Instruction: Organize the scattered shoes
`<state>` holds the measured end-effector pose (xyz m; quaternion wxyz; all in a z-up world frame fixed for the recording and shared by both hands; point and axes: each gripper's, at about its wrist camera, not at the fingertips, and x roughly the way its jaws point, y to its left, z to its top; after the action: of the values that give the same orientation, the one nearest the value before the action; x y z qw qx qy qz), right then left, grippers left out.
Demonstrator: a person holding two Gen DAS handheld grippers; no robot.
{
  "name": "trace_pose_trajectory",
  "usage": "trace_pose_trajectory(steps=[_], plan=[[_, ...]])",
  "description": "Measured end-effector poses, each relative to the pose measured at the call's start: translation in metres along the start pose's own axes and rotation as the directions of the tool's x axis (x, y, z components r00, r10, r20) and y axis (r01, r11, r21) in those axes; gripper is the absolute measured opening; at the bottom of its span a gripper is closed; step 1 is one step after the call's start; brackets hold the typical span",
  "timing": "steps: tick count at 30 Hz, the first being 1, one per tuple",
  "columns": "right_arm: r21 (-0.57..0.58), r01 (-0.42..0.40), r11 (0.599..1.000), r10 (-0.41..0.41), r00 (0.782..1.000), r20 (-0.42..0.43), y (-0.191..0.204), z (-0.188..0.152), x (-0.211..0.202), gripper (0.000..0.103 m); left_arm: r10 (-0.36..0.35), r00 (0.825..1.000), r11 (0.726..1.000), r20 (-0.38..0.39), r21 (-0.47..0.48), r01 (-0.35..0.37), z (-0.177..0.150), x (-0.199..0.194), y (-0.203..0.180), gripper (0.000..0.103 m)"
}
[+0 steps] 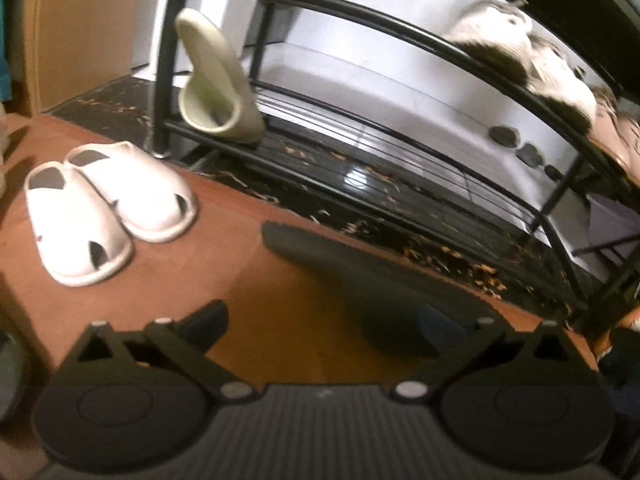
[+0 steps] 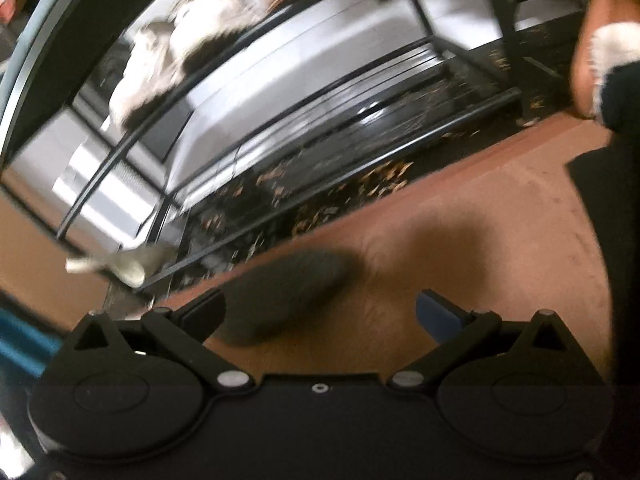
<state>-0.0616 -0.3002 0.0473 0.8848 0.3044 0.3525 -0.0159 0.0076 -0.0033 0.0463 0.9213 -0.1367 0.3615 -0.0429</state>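
A dark grey slipper (image 1: 352,276) lies on the brown floor in front of the black shoe rack (image 1: 400,32). My left gripper (image 1: 324,324) is open, and the slipper's near end lies between its fingers, close to the right one, with no pad pressing on it. In the right wrist view the same dark slipper (image 2: 280,296) lies blurred between the fingers of my right gripper (image 2: 320,314), which is also open and holds nothing. A beige slipper (image 1: 216,80) stands on end on the rack's bottom shelf. A pair of white slippers (image 1: 104,208) sits on the floor to the left.
Fluffy white-and-dark shoes (image 1: 524,56) rest on the rack's upper shelf. A brown slipper with white fur (image 2: 600,52) is at the right end of the rack. A dark patterned floor strip (image 1: 360,184) runs under the rack. A tan wall panel (image 1: 80,20) stands at left.
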Motion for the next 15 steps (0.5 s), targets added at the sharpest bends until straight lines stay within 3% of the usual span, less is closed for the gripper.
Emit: trace_pose_trajectory(steps=[6, 8, 10, 12, 15], plan=[[-0.164, -0.05, 0.985, 0.036, 0.996, -0.086, 0.029, -0.015, 0.021, 0.103, 0.086, 0.989, 0.996, 0.121, 0.027, -0.089, 0.018, -0.029, 0.024, 0.102], [-0.108, -0.121, 0.987, 0.104, 0.983, -0.148, 0.031, -0.02, 0.029, 0.103, 0.11, 0.98, 0.992, 0.166, 0.04, -0.118, 0.023, -0.037, 0.028, 0.102], [0.024, -0.182, 0.983, 0.183, 0.963, -0.196, 0.027, -0.025, 0.039, 0.103, 0.118, 0.975, 0.99, 0.19, 0.053, -0.13, 0.026, -0.042, 0.031, 0.102], [0.106, -0.157, 0.982, 0.175, 0.966, -0.191, 0.024, -0.03, 0.043, 0.103, 0.122, 0.971, 0.988, 0.206, 0.066, -0.138, 0.028, -0.045, 0.034, 0.102], [0.107, -0.131, 0.986, 0.149, 0.973, -0.179, 0.025, -0.032, 0.046, 0.103, 0.131, 0.967, 0.983, 0.217, 0.098, -0.156, 0.028, -0.044, 0.04, 0.102]])
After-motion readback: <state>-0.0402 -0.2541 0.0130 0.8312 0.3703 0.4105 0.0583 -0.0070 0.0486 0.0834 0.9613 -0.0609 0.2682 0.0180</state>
